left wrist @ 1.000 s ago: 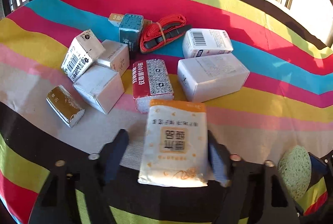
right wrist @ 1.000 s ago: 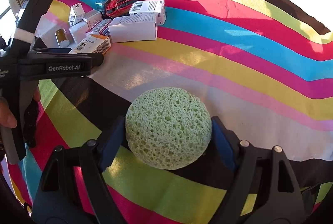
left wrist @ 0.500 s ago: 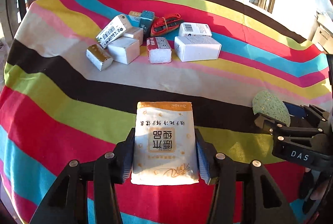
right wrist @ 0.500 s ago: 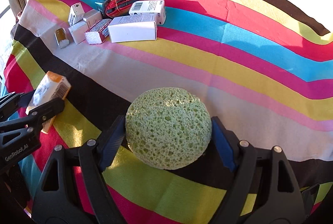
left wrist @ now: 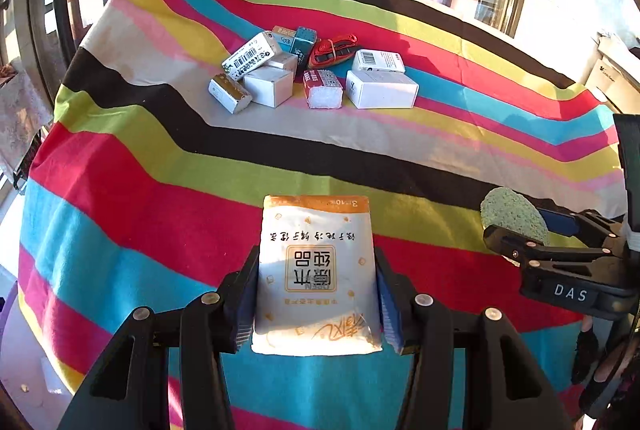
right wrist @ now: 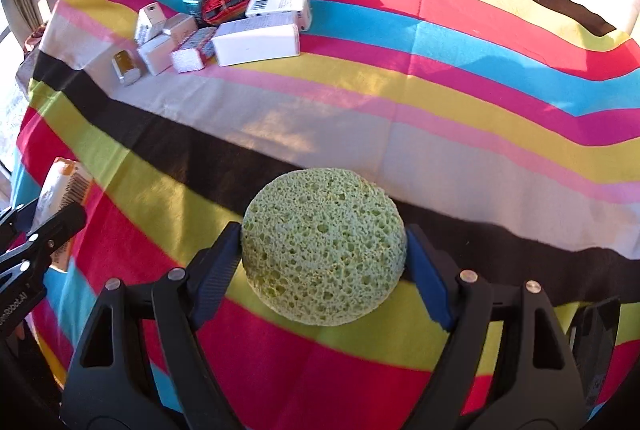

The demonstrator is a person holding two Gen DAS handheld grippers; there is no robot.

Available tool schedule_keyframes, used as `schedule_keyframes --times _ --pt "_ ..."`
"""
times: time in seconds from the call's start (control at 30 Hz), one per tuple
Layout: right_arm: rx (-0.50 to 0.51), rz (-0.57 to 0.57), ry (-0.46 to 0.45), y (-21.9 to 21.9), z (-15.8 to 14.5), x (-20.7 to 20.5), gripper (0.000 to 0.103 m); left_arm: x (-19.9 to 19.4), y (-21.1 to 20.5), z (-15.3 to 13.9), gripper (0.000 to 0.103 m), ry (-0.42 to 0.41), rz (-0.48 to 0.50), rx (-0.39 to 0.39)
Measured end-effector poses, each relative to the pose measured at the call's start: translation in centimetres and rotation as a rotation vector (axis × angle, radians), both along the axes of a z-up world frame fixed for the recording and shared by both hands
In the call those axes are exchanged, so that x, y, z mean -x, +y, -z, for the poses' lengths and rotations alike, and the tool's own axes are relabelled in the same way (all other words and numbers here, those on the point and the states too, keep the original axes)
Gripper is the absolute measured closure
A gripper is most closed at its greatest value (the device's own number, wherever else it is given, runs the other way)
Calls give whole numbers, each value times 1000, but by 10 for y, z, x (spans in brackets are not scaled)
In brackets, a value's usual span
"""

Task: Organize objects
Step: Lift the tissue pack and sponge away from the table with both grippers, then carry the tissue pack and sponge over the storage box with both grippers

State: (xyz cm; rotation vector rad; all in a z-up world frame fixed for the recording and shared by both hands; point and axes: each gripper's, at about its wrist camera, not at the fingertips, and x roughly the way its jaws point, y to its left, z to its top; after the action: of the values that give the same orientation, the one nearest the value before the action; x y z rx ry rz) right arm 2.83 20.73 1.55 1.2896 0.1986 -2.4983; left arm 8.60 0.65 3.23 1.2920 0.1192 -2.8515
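My left gripper (left wrist: 316,294) is shut on a white and orange tissue pack (left wrist: 316,270), held above the near side of the striped tablecloth (left wrist: 160,198). The pack also shows at the left edge of the right wrist view (right wrist: 60,190). My right gripper (right wrist: 324,262) is shut on a round green sponge (right wrist: 324,246), also seen at the right in the left wrist view (left wrist: 514,216). A cluster of small boxes (left wrist: 312,74) lies at the far side of the table, far from both grippers.
The cluster holds a large white box (left wrist: 382,90), a barcode box (left wrist: 252,56), a gold packet (left wrist: 229,93), a red and white pack (left wrist: 323,89) and a red strap (left wrist: 334,50). Windows stand behind the table. The cloth (right wrist: 440,118) drops off at the near edge.
My left gripper has pulled back from the cluster toward the near edge with the tissue pack. My right gripper has also drawn back a little, sponge still held.
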Motion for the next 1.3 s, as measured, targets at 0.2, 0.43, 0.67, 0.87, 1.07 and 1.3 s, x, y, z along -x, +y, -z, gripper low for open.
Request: schedule_keyframes --times 0.2,0.43,0.67,0.87,1.07,1.3 --pt "-47 -83 22 -23 -1 -33 20 -25 -10 0 51 -5 -11 -10" --pt "-63 -97 54 -29 -14 -42 20 -39 -15 -4 51 3 -12 -14" --pt "-86 -103 59 -35 -18 -51 21 -50 -21 -13 51 23 -15 -35" --pt "-112 -136 76 -48 -25 -66 21 -66 -34 -20 51 45 -35 -52" --pt "-141 -189 95 -70 -31 -84 20 -87 -57 -24 51 58 -77 -56" --pt "-172 -278 121 -103 -38 -110 21 -113 -85 -22 51 59 -135 -72"
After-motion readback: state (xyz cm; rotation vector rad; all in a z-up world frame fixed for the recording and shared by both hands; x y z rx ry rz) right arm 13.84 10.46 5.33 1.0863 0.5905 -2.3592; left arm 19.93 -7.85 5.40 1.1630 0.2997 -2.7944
